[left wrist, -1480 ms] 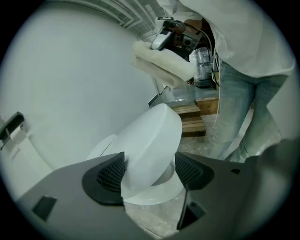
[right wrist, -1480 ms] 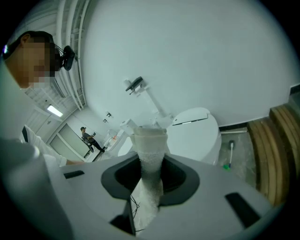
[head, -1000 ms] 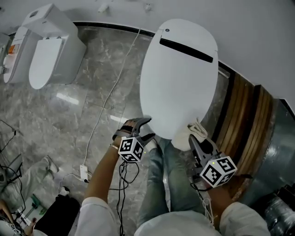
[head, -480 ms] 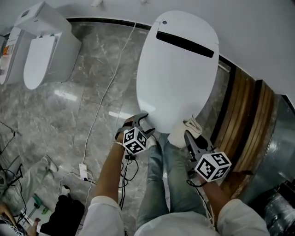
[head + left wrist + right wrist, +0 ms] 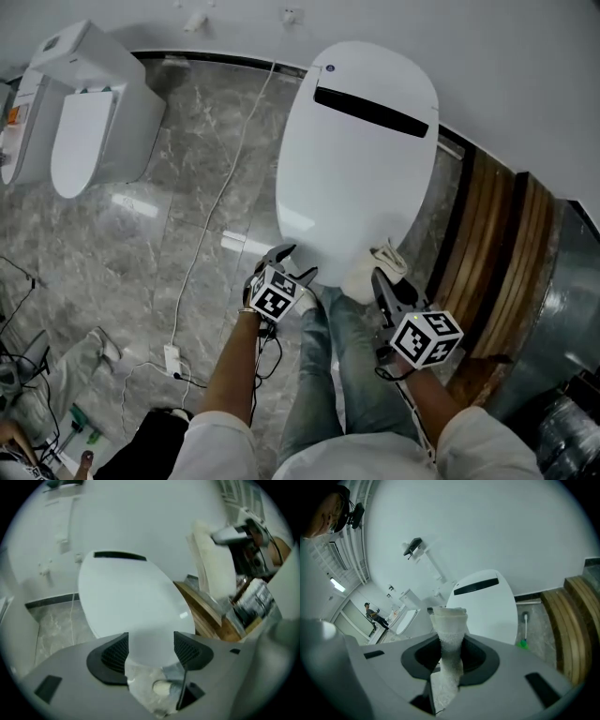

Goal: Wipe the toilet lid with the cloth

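Observation:
The white oval toilet lid lies shut in front of me, with a black slot near its far end. My right gripper is shut on a folded white cloth, just off the lid's near right edge. The cloth stands upright between the jaws in the right gripper view, the lid beyond it. At the lid's near left edge, my left gripper is open. In the left gripper view the lid's front rim shows between the spread jaws of the left gripper, and the cloth appears at the right.
A second white toilet stands at the far left on the grey marble floor. A white cable runs across the floor to a power strip. Wooden planks and a metal duct lie right of the lid. A green toilet brush lies beside it.
The left gripper has edged right, closer to the lid's near rim. The right gripper has shifted a little left and forward, the cloth still clamped in it.

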`<state>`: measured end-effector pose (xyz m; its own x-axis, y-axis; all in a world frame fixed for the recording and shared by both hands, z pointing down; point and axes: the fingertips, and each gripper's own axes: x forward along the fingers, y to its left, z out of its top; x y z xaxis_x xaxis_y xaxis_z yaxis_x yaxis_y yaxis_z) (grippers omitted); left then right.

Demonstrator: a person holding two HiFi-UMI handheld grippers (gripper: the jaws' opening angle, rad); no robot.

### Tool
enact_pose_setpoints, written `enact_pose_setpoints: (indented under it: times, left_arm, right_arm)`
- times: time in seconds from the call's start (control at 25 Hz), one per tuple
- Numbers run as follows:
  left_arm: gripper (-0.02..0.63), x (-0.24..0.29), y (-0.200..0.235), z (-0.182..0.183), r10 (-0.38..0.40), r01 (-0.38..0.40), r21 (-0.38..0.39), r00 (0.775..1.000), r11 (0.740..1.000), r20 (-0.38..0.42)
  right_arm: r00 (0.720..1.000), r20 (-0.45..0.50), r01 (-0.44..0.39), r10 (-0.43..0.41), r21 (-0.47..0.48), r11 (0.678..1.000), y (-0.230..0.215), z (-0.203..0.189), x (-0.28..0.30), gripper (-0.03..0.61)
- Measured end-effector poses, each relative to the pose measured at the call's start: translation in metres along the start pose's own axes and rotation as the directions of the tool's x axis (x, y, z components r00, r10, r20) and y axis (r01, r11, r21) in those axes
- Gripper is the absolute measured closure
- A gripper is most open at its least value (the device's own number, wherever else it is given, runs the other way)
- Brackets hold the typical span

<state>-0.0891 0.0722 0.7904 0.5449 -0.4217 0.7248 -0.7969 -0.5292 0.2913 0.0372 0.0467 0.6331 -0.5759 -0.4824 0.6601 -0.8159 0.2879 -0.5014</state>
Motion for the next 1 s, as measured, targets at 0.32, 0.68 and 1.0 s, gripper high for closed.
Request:
enact_pose_setpoints:
  times: [0.32, 0.68, 1.0]
  left_arm:
    - [0.599, -0.084, 0.104, 0.152, 0.452, -0.386, -0.284, 0.864, 0.878, 0.222]
    - [0.601, -0.05, 0.191, 0.221, 0.484, -0.39, -0.402, 0.86, 0.828, 0.163]
    - [0.601, -0.011, 0.186, 0.212, 0.464, -0.359, -0.47, 0.877, 0.806, 0.126]
  right_arm:
    - [0.993, 0.092, -0.082, 0.075, 0.067, 0.994, 0.023, 0.095, 0.092, 0.491]
    - [0.973, -0.058, -0.222, 0.225, 0.064, 0.973, 0.055, 0.163, 0.279, 0.491]
    - [0.981, -0.139, -0.132, 0.134, 0.027, 0.991, 0.009, 0.155, 0.316, 0.491]
